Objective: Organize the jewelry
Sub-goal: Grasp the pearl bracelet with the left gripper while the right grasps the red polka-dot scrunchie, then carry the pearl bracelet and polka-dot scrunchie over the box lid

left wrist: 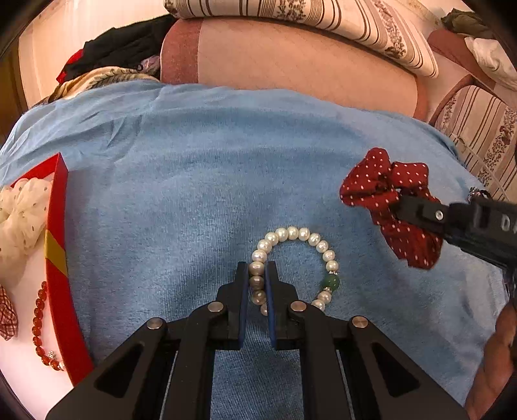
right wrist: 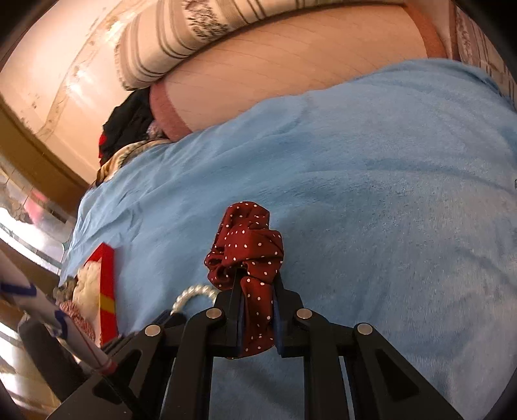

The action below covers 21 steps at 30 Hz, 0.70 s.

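Closest in, left hand-held gripper [left wrist: 257, 278] clenched on the near-left arc of the pearl bracelet [left wrist: 295, 269], fingers [left wrist: 241, 290] either side of three or four pearls, bracelet apparently lying flat as a ring on the blue towel [left wrist: 194, 194]; no true long axis to a loop, but slightly stretched near-to-far, single green bead [left wrist: 331, 282] sitting on its right side, open centre facing up. Off to the right and a little farther, right hand-held gripper [right wrist: 257, 290] clamped on the red polka-dot scrunchie [right wrist: 247, 255], bunched fabric standing up and forward out of the jaws, tail hanging down between them, long axis roughly along the fingers; seemingly lifted or half-lifted off the towel, hard to tell which. To the left, red box [left wrist: 59, 258] with white interior, already holding a cream scrunchie [left wrist: 19, 213], a red bead bracelet [left wrist: 40, 329] running near-to-far along the inner wall, and a checked red item [left wrist: 6, 313] at the edge, only partly in view. Judged from this: task well past halfway, three pieces stowed, two remaining and both already gripped, still to be carried left and dropped into the box. Farthest back, pink bedding [left wrist: 307, 68], a striped floral pillow [left wrist: 323, 22] and a heap of dark clothes [left wrist: 122, 48], none of it part of the sorting
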Motion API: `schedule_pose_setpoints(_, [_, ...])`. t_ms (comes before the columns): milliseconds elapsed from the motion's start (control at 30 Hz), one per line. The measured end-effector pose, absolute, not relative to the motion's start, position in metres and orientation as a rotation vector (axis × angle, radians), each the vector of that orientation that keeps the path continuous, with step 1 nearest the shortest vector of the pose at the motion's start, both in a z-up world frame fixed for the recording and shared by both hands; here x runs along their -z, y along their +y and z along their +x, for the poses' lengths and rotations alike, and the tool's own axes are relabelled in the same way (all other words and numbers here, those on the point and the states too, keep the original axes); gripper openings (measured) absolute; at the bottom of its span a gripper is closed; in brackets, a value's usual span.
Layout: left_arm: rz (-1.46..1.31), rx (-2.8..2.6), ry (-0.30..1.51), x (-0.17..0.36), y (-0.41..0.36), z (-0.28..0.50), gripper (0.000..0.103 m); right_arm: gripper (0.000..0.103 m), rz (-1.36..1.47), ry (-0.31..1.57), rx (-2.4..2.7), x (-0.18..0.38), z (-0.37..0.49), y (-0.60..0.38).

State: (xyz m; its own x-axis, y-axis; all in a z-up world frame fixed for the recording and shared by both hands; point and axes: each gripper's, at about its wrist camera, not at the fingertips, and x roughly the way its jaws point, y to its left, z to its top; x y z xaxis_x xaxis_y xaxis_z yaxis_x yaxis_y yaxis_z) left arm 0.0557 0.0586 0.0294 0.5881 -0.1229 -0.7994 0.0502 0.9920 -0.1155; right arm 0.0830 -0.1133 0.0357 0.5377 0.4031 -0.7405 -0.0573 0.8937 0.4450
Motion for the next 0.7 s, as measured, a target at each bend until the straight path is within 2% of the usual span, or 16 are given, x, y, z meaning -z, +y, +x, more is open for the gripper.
schedule_pose_setpoints(433, [-0.069, 0.124, 0.754, -0.074, 0.061, 0.041, 0.009, 0.015, 0.348, 0.906, -0.300, -0.054, 0.073, -0.107])
schedule_pose_setpoints(700, [-0.054, 0.095, 0.718, -0.086, 0.069, 0.041, 0.009, 0.015, 0.308, 0.894, -0.343, -0.057, 0.061, -0.090])
